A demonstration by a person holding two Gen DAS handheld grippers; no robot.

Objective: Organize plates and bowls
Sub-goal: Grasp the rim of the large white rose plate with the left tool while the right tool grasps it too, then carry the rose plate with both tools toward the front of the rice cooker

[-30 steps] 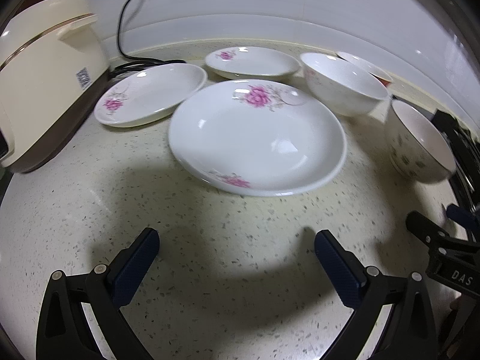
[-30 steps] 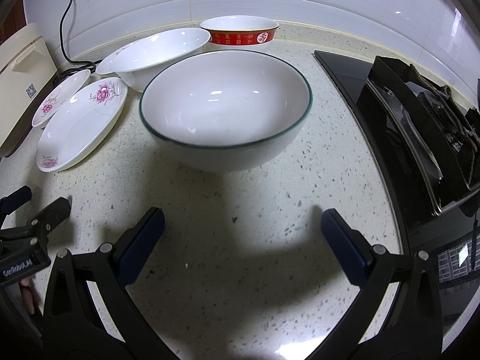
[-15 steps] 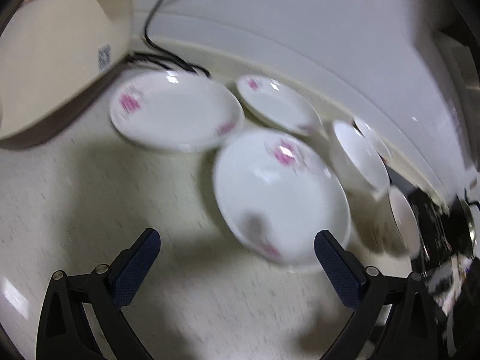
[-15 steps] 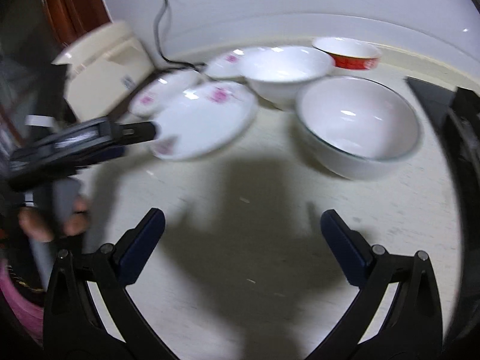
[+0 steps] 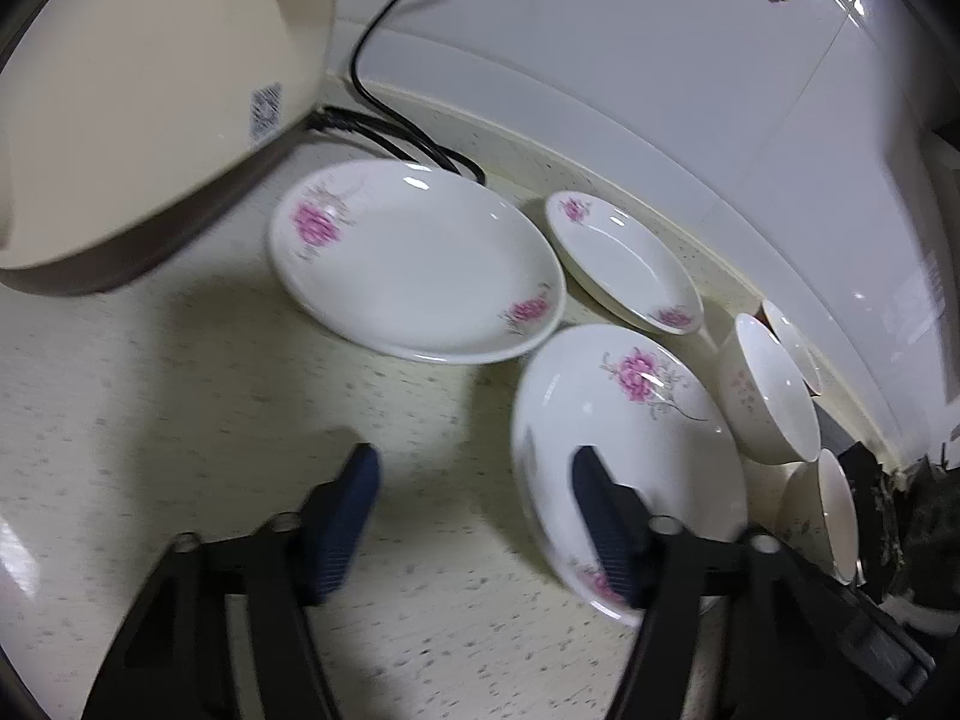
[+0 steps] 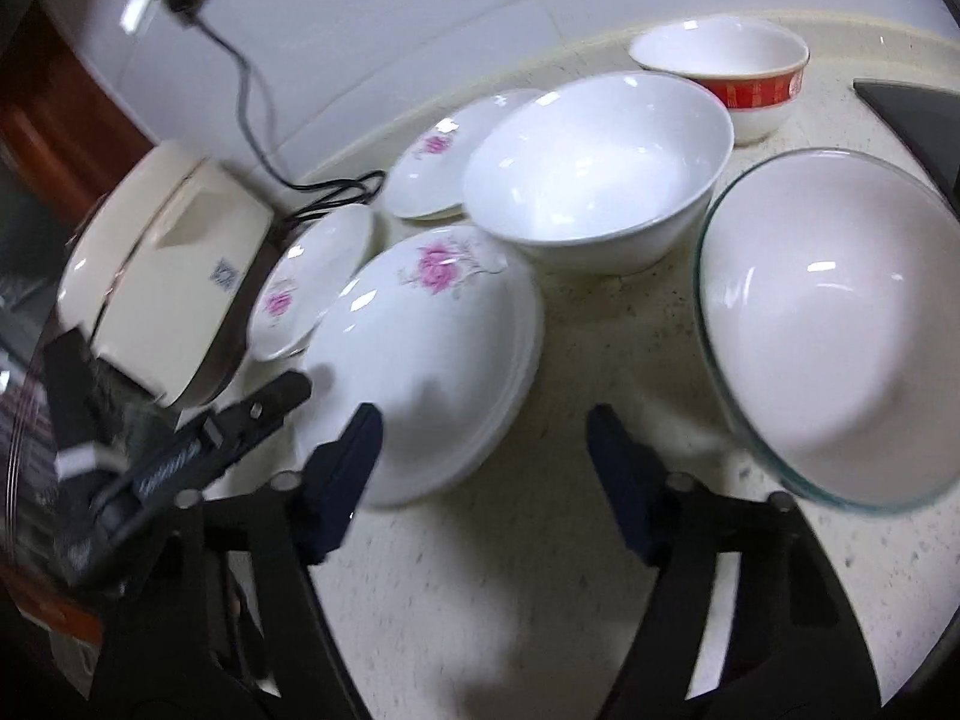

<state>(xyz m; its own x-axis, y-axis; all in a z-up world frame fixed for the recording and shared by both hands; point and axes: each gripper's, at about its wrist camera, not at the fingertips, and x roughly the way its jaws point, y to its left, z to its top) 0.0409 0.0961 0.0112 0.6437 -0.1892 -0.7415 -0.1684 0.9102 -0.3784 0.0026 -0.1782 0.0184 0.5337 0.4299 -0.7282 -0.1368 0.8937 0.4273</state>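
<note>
Three white plates with pink flowers lie on the speckled counter: a large one point(image 5: 624, 438) point(image 6: 432, 354), a medium one point(image 5: 414, 264) point(image 6: 312, 288) and a small one point(image 5: 624, 264) point(image 6: 444, 162). A white bowl point(image 6: 600, 174), a green-rimmed bowl point(image 6: 828, 324) and a red-banded bowl point(image 6: 732, 72) stand to the right. My left gripper point(image 5: 474, 516) is open, its right finger over the large plate's near rim. My right gripper point(image 6: 486, 474) is open, between the large plate and the green-rimmed bowl. The left gripper also shows in the right wrist view point(image 6: 240, 420).
A cream rice cooker point(image 5: 138, 96) point(image 6: 156, 270) with a black cord point(image 5: 390, 138) stands at the left by the tiled wall. A black stove point(image 6: 912, 114) lies at the far right. Two bowls point(image 5: 774, 396) sit right of the large plate.
Both grippers have swung left and moved closer to the plates. Both pairs of jaws have narrowed but stay open. The left gripper's right finger now overlaps the large plate's rim.
</note>
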